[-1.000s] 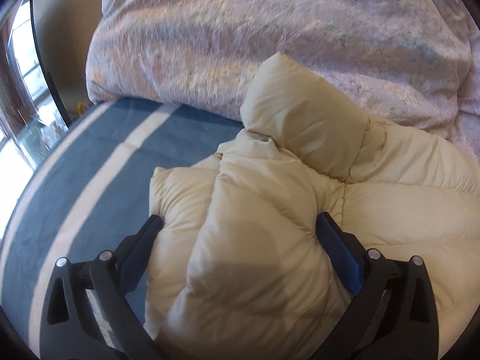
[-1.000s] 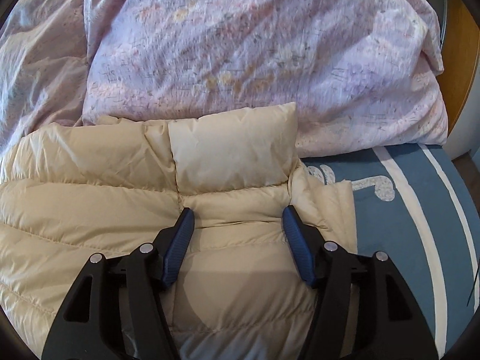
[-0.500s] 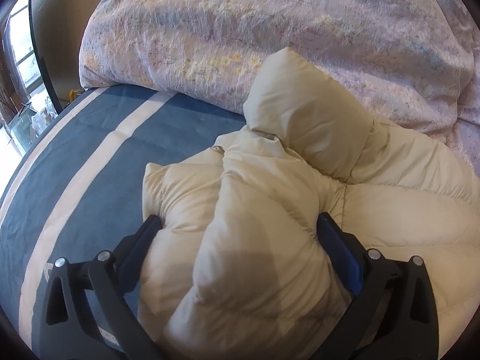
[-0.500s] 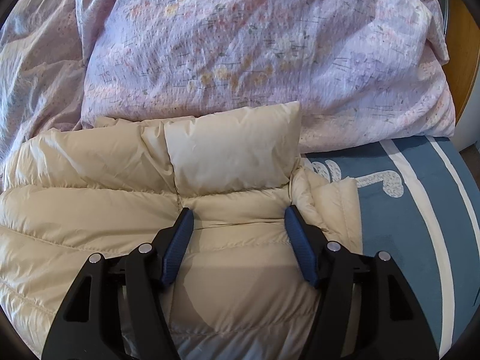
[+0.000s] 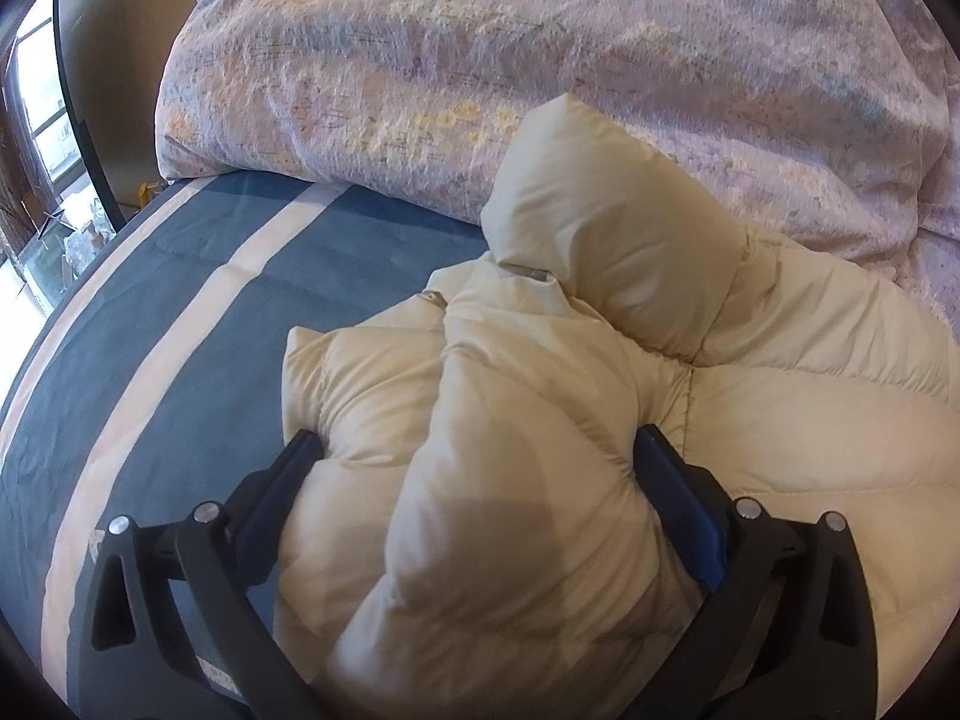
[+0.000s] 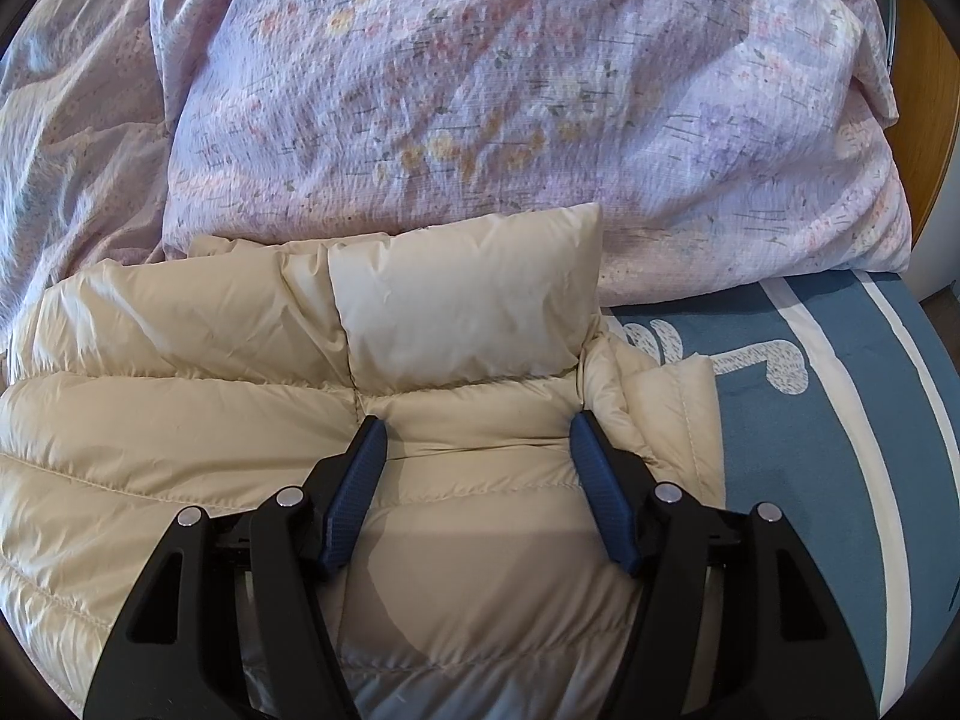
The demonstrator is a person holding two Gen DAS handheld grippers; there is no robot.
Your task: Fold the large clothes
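Left wrist view: the left gripper (image 5: 474, 456) clenches a thick bunched fold of the cream puffer jacket (image 5: 600, 360), which lies on the blue striped bedsheet (image 5: 198, 312) against a floral duvet (image 5: 540, 60). Right wrist view: the right gripper (image 6: 477, 438) pinches the jacket's quilted panel just below its collar (image 6: 468, 294).
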